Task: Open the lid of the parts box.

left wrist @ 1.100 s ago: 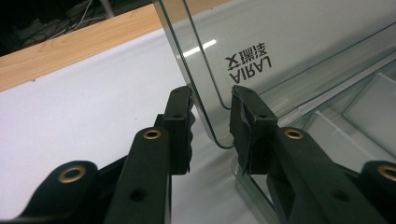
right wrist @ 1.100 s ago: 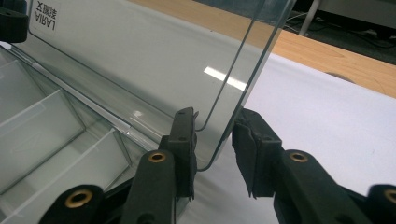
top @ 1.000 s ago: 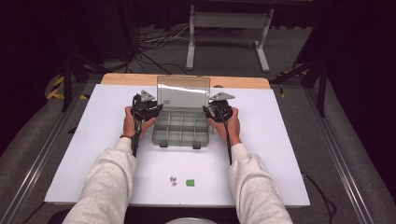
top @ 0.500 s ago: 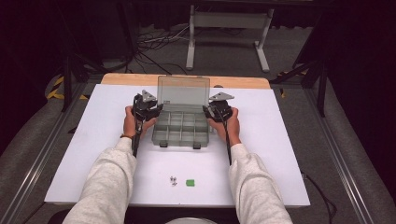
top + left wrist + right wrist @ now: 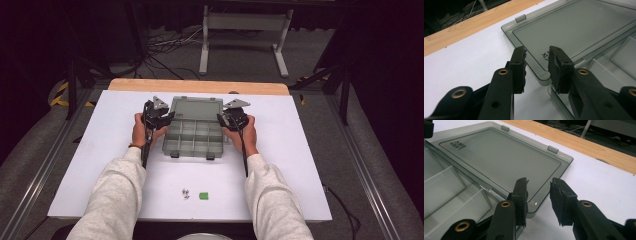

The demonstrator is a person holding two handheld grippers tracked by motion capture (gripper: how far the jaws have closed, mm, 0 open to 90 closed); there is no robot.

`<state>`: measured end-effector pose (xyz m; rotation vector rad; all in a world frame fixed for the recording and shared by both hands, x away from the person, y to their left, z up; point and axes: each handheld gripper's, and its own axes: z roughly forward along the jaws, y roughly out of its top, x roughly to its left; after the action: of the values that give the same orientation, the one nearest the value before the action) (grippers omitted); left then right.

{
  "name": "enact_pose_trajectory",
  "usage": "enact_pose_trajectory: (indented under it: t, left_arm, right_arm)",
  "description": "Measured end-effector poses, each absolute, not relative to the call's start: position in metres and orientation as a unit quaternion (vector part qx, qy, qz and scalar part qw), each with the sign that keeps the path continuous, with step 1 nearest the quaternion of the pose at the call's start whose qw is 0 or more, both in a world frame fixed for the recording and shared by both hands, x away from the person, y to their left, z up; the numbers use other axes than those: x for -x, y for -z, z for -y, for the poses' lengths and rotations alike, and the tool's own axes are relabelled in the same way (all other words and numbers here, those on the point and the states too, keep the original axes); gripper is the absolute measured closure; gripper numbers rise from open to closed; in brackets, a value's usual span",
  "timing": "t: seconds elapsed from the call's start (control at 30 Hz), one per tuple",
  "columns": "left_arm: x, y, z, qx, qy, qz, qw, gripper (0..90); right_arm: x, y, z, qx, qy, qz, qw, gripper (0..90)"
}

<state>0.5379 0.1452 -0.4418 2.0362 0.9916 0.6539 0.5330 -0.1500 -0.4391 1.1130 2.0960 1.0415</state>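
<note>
While one clear compartment box [image 5: 192,134] lies open mid-counter [image 5: 310,165] between the left gripper [image 5: 536,65] and right gripper [image 5: 538,195], both jaws part-open and empty, two small screws [image 5: 185,192] and one green piece [image 5: 203,196] sit nearer the person.

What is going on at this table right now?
A person holds a hand-held gripper at each end of a clear compartment box whose lid lies open flat. The left hand-held gripper and the right hand-held gripper are open at the lid's corners, gripping nothing. Small screws and a green piece lie nearer the person.
</note>
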Motion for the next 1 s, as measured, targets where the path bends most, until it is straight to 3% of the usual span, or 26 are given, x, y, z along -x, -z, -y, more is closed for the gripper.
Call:
enact_pose_trajectory:
  t: [0.3, 1.0]
  left_arm:
    - [-0.53, 0.427, -0.149, -0.8, -0.25, -0.374, 0.397, 65.5]
    - [-0.489, 0.4, -0.154, -0.819, -0.252, -0.27, 0.44, 61.7]
  right_arm:
    - [-0.527, 0.431, 0.148, -0.393, -0.393, -0.785, 0.273, 63.0]
    - [-0.492, 0.412, 0.163, -0.346, -0.418, -0.795, 0.271, 60.1]
